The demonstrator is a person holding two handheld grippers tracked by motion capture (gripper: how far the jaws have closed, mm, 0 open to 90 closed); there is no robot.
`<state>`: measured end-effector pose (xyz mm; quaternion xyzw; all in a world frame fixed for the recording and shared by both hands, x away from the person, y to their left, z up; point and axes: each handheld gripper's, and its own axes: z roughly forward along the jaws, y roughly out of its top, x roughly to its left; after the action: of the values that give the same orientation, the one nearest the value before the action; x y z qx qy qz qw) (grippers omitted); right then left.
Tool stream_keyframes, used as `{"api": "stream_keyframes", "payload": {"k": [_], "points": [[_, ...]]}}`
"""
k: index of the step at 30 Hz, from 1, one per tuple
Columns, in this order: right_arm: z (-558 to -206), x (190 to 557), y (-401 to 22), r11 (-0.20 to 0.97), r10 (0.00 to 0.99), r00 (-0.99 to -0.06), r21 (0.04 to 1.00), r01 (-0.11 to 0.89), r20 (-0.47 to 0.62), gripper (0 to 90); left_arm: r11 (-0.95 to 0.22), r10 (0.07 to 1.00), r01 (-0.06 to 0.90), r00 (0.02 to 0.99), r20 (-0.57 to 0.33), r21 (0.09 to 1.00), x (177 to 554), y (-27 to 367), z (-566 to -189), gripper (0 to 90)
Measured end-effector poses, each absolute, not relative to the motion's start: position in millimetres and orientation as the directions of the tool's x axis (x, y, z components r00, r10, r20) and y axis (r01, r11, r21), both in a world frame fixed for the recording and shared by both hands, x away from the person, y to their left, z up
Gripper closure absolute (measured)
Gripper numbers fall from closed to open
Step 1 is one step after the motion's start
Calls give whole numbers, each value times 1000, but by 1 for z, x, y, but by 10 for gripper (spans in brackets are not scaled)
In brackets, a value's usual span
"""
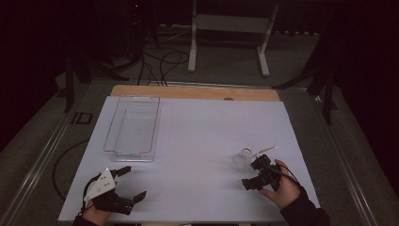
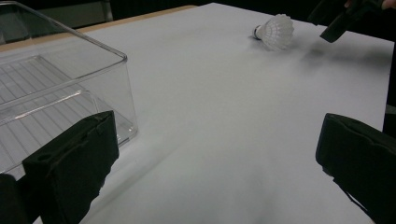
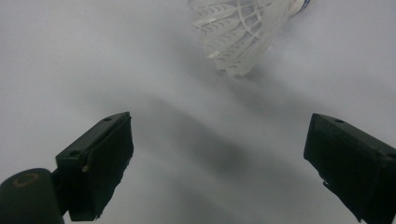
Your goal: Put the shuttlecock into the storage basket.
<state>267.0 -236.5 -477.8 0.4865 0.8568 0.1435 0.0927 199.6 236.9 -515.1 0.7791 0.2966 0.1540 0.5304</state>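
1. The shuttlecock (image 1: 243,157) lies on its side on the white tabletop (image 1: 197,141), at the right and near the front edge, well apart from the clear plastic bin (image 1: 134,127) at the left.
2. The right claw (image 1: 256,173) is spread wide with nothing in it, just short of the shuttlecock. In the right gripper view the feather skirt (image 3: 238,32) lies ahead of the gap between the jaws, which suits a reach to close on it.
3. The left claw (image 1: 129,183) is also spread wide and holds nothing, low at the front left beside the bin's near wall (image 2: 70,93), likely parked out of the way.
4. The bin sits with its mouth up and looks bare inside, probably the drop spot.
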Motion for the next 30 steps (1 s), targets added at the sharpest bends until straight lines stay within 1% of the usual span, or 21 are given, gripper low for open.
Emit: {"api": "stream_keyframes", "payload": {"k": [5, 9, 11, 13, 14, 16, 25, 27, 30], "points": [[-480, 272, -236, 456, 874, -485, 321, 830, 12, 83, -264, 623, 299, 778, -75, 917, 200, 237, -515, 1], [-484, 277, -234, 457, 877, -481, 326, 827, -8, 88, -266, 623, 299, 779, -73, 916, 200, 236, -515, 1], [-484, 279, -233, 463, 873, -487, 347, 815, -21, 92, -267, 622, 299, 780, -73, 916, 200, 236, -515, 0], [-485, 281, -232, 456, 876, -482, 348, 819, -12, 92, -268, 621, 299, 780, -73, 916, 200, 236, -516, 1], [-485, 282, -232, 450, 879, -477, 350, 821, -11, 116, -269, 621, 298, 781, -72, 916, 200, 236, -515, 1], [-485, 285, -231, 445, 883, -468, 343, 827, -18, 131, -271, 621, 298, 781, -71, 915, 200, 236, -516, 1], [-484, 297, -231, 423, 901, -431, 336, 842, -54, 162, -270, 621, 299, 780, -72, 915, 200, 236, -516, 1], [-484, 299, -231, 427, 900, -432, 336, 839, -64, 196, -269, 621, 300, 780, -73, 915, 200, 236, -516, 1], [-485, 302, -230, 424, 902, -427, 331, 843, -66, 223, -269, 622, 300, 780, -73, 915, 200, 236, -516, 1]]}}
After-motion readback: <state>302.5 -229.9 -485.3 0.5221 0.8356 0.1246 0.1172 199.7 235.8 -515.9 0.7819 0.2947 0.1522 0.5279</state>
